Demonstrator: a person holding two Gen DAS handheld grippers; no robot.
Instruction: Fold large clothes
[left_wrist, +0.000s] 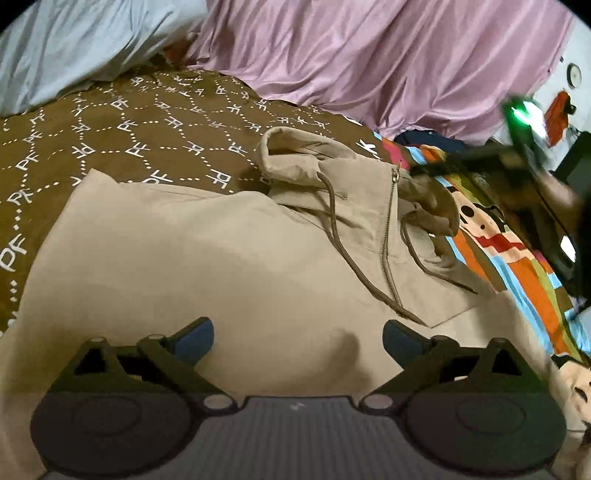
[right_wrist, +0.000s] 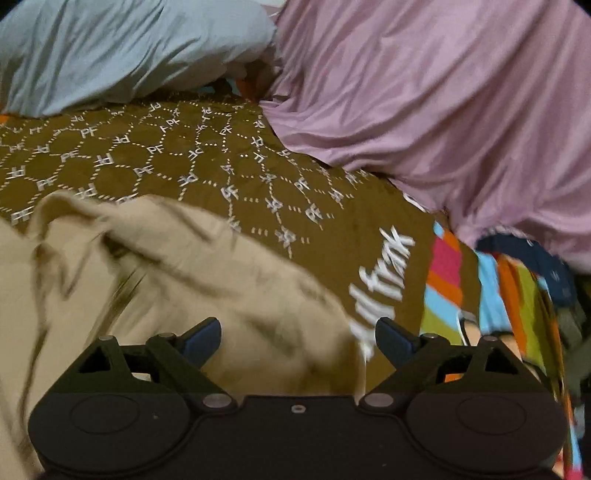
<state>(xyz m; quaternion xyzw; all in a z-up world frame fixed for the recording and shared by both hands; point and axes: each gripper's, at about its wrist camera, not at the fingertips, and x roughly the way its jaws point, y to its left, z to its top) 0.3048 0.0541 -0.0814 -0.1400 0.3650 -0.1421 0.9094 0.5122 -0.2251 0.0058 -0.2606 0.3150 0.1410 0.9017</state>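
Looking along the left gripper (left_wrist: 298, 341): jaws spread wide, nothing between the blue pads (left_wrist: 195, 341), poised just above a tan hoodie (left_wrist: 207, 258). Spread mostly flat across a brown patterned blanket (left_wrist: 110, 122), hood (left_wrist: 291, 155) bunched at the far end, zipper (left_wrist: 388, 236) running down the front, dark drawstrings (left_wrist: 340, 243) trailing over the chest. Bordered on the right by a bright cartoon-print sheet (left_wrist: 517, 266). Backed by a pale blue pillow (left_wrist: 74, 44) and pink satin fabric (left_wrist: 388, 59). Blurred at the upper right: the other tool with a green light (left_wrist: 522, 112).

Looking along the right gripper (right_wrist: 298, 339): jaws likewise wide apart and holding nothing, hovering over the hoodie's (right_wrist: 129, 266) rumpled, motion-blurred edge, near the blanket's (right_wrist: 184, 158) white lettering (right_wrist: 384, 269). Beyond, the blue pillow (right_wrist: 122, 48), the pink fabric (right_wrist: 443, 103) and the colourful sheet (right_wrist: 517, 295) at right.
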